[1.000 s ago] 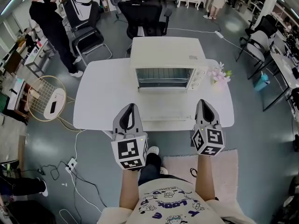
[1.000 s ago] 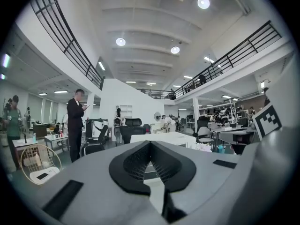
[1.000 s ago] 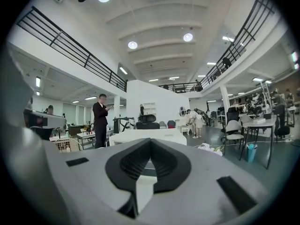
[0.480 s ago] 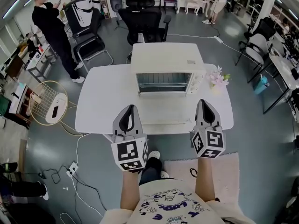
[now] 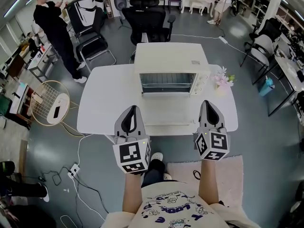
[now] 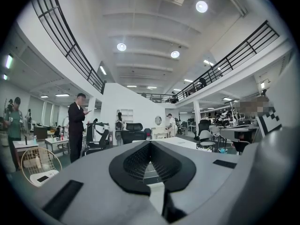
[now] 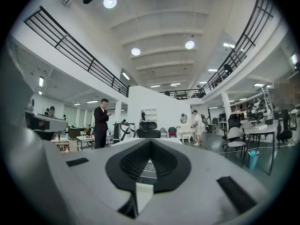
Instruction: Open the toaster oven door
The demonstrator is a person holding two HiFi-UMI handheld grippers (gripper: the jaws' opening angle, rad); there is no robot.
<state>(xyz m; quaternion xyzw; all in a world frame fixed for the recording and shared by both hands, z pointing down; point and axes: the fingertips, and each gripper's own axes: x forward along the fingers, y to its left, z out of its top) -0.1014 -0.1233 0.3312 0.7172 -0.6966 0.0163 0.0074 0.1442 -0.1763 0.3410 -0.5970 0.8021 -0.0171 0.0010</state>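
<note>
Toaster oven [image 5: 170,61]: cream-white box at the far middle of the white tabletop [image 5: 102,103], front turned toward the person. Wire rack visible in the front opening; knobs down the right end.

Door [image 5: 168,109]: seemingly let down flat toward the near edge. Pale panel on pale tabletop, outline hard to make out.

Left gripper [image 5: 131,109]: held level over the near tabletop edge, a little left of the oven's front and apart from it. Jaws closed tip to tip, nothing between them. Marker cube at the rear.

Right gripper [image 5: 208,104]: held level over the near edge, beyond the oven's right end, apart from it. Jaws pressed together, empty. Marker cube at the rear.

Small pot of pale pink flowers [image 5: 222,76]: on the tabletop, just beside the oven's right end.

Black office chair [image 5: 147,15]: on the floor behind the tabletop.

Round wire stand [image 5: 46,101]: on the floor, left of the tabletop.

Standing person in black [image 5: 52,27]: far left, well apart from the tabletop.

Pink rug [image 5: 228,172]: on the floor beneath the right forearm.
</note>
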